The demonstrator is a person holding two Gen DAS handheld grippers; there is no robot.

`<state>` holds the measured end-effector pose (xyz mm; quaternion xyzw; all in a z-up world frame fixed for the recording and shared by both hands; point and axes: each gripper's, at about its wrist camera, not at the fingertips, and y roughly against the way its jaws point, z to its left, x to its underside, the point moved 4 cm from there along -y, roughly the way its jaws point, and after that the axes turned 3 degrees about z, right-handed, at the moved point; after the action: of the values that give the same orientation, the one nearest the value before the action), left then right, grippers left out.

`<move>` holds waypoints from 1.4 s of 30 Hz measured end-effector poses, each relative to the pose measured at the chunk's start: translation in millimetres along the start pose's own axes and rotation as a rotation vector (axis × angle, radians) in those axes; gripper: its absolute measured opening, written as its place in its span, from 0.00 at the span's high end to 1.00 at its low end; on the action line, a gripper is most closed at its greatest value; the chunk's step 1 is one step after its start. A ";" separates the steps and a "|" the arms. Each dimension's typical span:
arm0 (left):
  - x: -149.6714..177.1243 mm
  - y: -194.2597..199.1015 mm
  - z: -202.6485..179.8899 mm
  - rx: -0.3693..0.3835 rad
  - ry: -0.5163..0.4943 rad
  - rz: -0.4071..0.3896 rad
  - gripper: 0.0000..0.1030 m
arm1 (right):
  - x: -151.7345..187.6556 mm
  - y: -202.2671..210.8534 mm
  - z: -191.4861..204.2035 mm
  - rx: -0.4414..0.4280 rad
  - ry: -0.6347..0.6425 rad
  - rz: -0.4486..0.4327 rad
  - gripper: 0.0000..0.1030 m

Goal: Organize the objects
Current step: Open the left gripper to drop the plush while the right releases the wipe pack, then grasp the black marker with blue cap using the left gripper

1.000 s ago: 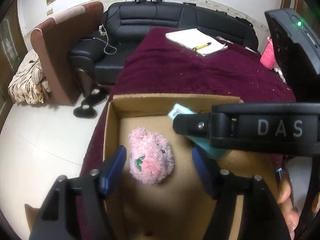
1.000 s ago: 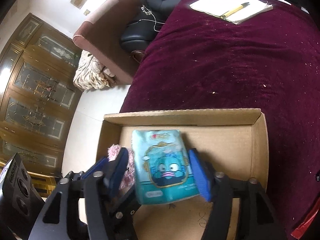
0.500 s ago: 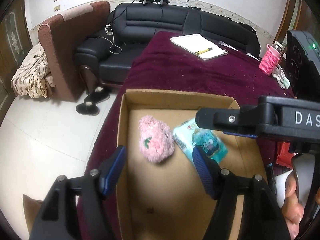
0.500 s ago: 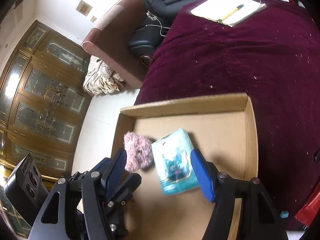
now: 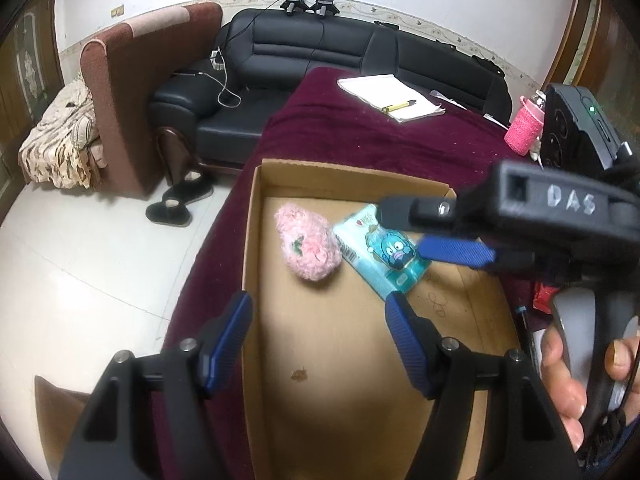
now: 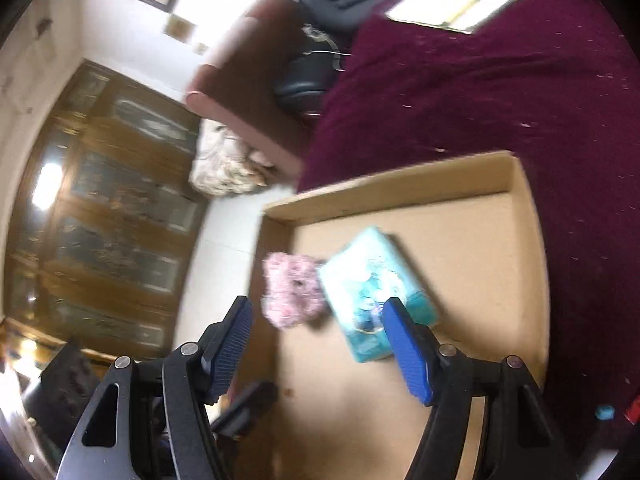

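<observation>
An open cardboard box (image 5: 352,176) sits on a maroon cloth. Inside it, a pink plush toy (image 5: 308,248) lies against a teal cartoon-printed pack (image 5: 384,256), which lies flat on the box floor. My left gripper (image 5: 320,320) hangs open above the box's near half, with nothing between its blue pads. My right gripper (image 5: 402,229) reaches in from the right above the pack. The blurred right wrist view shows the right gripper (image 6: 318,324) open and holding nothing. The plush (image 6: 290,294) and the pack (image 6: 372,292) lie beyond its tips in the box (image 6: 400,188).
A notepad with a yellow pen (image 5: 390,98) and a pink bottle sleeve (image 5: 524,132) lie further back on the cloth (image 5: 360,136). A black sofa (image 5: 320,52), a brown armchair (image 5: 132,100) and slippers (image 5: 180,204) stand beyond on the left. A person's hand (image 5: 568,380) grips the right handle.
The right gripper let go of the teal pack, which now lies in the box beside the plush, and drew back. The left gripper pulled back and away from the plush.
</observation>
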<state>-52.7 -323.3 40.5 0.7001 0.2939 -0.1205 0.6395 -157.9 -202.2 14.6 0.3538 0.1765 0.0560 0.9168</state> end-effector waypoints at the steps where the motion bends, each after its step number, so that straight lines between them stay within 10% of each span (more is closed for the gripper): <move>1: 1.7 1.3 -0.2 0.009 0.003 -0.001 0.34 | 1.7 3.6 -0.7 0.001 0.001 -0.011 0.28; 15: 35.2 42.2 -84.8 0.158 -0.082 -0.090 0.34 | 96.4 109.2 -48.3 0.077 0.106 -0.131 0.28; 26: 77.0 21.8 -207.2 0.253 -0.224 0.018 0.35 | 134.0 287.4 -168.1 0.311 0.045 -0.484 0.23; 30: 78.4 -1.8 -224.9 0.221 -0.200 0.104 0.73 | 136.7 292.8 -210.2 0.299 -0.039 -0.509 0.23; 34: 78.2 -19.8 -233.9 0.125 -0.203 0.140 0.74 | 132.5 289.9 -214.0 0.192 -0.087 -0.470 0.23; 42: 78.2 -45.9 -219.3 0.059 -0.089 0.167 0.89 | 143.3 300.4 -211.8 0.245 -0.068 -0.496 0.23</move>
<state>-61.7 -90.8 -6.4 0.7346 0.2024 -0.1063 0.6388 -94.8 186.9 29.2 0.4094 0.2322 -0.2040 0.8584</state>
